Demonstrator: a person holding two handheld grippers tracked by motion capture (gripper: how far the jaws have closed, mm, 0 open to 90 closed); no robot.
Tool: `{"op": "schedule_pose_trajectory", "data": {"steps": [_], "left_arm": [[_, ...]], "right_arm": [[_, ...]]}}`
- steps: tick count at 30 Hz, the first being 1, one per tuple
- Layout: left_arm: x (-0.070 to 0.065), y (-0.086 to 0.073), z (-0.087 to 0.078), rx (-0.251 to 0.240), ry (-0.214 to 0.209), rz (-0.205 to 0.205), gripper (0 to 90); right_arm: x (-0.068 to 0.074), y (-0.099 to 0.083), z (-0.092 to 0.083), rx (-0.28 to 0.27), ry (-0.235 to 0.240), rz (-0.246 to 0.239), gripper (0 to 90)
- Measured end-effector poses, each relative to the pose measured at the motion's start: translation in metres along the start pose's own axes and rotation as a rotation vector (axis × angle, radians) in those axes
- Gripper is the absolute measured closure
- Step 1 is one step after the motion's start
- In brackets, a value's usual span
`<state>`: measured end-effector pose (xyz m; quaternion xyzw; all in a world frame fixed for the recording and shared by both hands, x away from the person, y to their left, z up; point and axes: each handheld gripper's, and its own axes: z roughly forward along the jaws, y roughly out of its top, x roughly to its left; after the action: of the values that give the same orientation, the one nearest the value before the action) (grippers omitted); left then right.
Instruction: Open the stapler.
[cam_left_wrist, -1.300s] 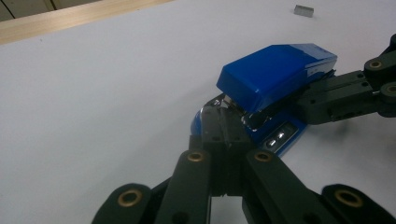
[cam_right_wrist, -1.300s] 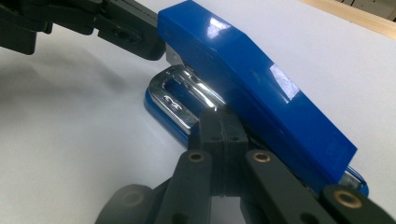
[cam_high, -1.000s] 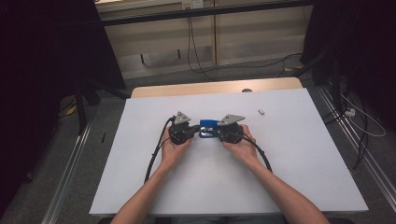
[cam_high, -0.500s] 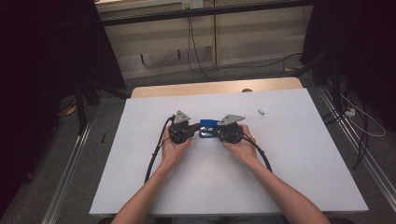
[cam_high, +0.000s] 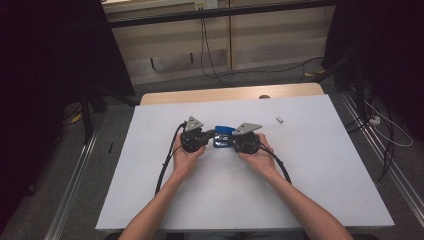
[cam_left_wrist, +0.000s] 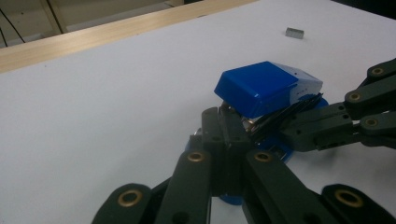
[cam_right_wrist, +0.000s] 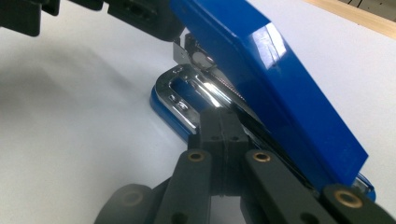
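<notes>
1. A blue stapler (cam_high: 223, 136) lies mid-bench (cam_high: 320, 180), its lid tilted up.
2. The left tool (cam_high: 210, 136) is clenched at one end of the stapler.
3. The right tool (cam_high: 231, 140) is clenched against the stapler's metal inner part.
4. A small staple block (cam_high: 279, 119) lies well apart.

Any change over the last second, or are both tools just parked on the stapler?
No visible change. The left tool and right tool stay shut at the blue stapler, which sits with its top raised at the middle of the table. The small staple block stays where it was.
</notes>
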<state>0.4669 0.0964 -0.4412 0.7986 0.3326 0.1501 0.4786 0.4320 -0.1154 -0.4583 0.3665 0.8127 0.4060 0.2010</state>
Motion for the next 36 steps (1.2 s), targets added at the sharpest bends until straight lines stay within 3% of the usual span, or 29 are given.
{"op": "schedule_pose_trajectory", "data": {"steps": [20, 29, 33, 36], "left_arm": [[-0.005, 0.008, -0.004, -0.035, -0.007, -0.011, 90.0], [-0.006, 0.009, -0.004, -0.044, -0.005, -0.003, 90.0], [-0.007, 0.011, -0.005, -0.049, -0.003, 0.004, 90.0], [-0.008, 0.013, -0.005, -0.056, -0.009, 0.000, 90.0]], "right_arm": [[0.004, 0.003, 0.003, 0.002, -0.007, -0.005, 90.0], [0.012, 0.016, 0.002, -0.085, -0.028, -0.013, 90.0], [0.016, 0.019, 0.006, -0.086, -0.059, -0.045, 90.0], [0.018, 0.019, 0.008, -0.100, -0.075, -0.041, 90.0]]}}
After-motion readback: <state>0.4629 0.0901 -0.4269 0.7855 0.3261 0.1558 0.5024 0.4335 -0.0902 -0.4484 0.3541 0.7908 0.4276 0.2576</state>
